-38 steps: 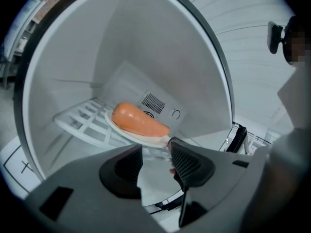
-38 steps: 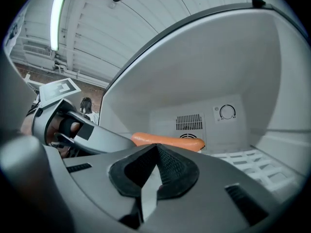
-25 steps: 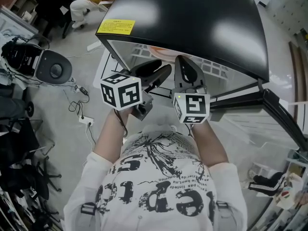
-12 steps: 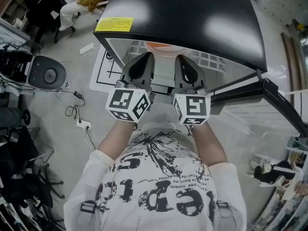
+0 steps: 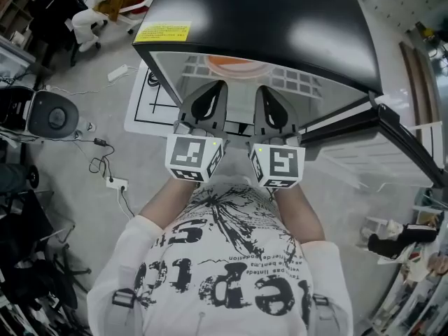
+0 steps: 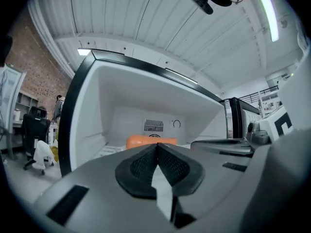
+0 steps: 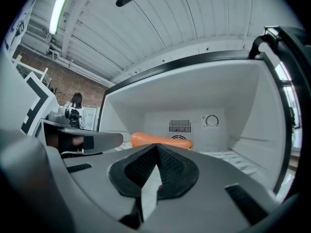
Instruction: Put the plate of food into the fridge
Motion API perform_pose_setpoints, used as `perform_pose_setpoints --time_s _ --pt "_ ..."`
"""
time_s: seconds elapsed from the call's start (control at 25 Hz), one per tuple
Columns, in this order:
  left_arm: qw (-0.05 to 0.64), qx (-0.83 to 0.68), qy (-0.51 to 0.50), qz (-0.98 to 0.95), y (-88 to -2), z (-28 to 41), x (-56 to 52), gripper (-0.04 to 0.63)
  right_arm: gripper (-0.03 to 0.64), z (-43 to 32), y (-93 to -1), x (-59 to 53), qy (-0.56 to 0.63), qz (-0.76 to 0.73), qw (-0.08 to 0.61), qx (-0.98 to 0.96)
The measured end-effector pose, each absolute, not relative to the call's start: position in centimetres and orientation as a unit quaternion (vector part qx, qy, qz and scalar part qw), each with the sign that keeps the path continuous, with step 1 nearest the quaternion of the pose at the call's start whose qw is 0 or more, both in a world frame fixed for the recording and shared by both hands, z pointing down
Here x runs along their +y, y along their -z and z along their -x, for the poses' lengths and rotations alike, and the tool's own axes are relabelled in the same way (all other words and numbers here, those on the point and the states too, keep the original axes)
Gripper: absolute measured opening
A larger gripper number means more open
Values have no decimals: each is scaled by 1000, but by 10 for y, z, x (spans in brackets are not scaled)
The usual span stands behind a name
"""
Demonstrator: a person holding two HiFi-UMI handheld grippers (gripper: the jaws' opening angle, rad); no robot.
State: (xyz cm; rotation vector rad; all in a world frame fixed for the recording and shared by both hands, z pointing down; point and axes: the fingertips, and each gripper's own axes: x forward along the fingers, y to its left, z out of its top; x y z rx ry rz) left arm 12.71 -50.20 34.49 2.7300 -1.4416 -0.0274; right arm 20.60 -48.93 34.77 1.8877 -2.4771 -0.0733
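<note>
The orange plate (image 5: 229,64) sits on the white shelf inside the open fridge (image 5: 280,26), near the back wall. In the left gripper view the plate (image 6: 146,141) shows just above the jaw tips, and in the right gripper view the plate (image 7: 163,140) lies under the vent. My left gripper (image 5: 210,89) and right gripper (image 5: 269,93) hang side by side in front of the fridge opening, apart from the plate. The left gripper (image 6: 157,147) is shut with its pads together and nothing between them. The right gripper (image 7: 157,148) is shut and empty too.
The fridge door (image 5: 392,138) stands open to the right. On the floor to the left lie a white mat with black lines (image 5: 150,96), a power strip with its cable (image 5: 115,183) and a round grey device (image 5: 49,114). A seated person (image 5: 87,19) is at the far upper left.
The left gripper's jaws have gone from wide apart to shut, and it has swung in to lie parallel beside the right gripper. The plate has stayed on the shelf.
</note>
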Motion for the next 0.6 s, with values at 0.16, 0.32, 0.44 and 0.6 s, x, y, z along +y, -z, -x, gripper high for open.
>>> perform_pose_setpoints --time_s 0.16,0.32,0.44,0.6 --pt "31 -467 18 -884 -343 -125 -500 8 0 -204 -342 -483 28 -608 1 -794" --pt "33 -460 26 -887 -341 -129 -495 8 0 -205 -338 -478 32 -608 -7 -793" --pt "41 -456 45 -888 -335 -128 -490 8 0 -204 -338 -477 32 -604 -4 -796" --pt "32 -457 47 -887 -328 -127 -489 8 0 -203 -339 -477 29 -598 -3 -801"
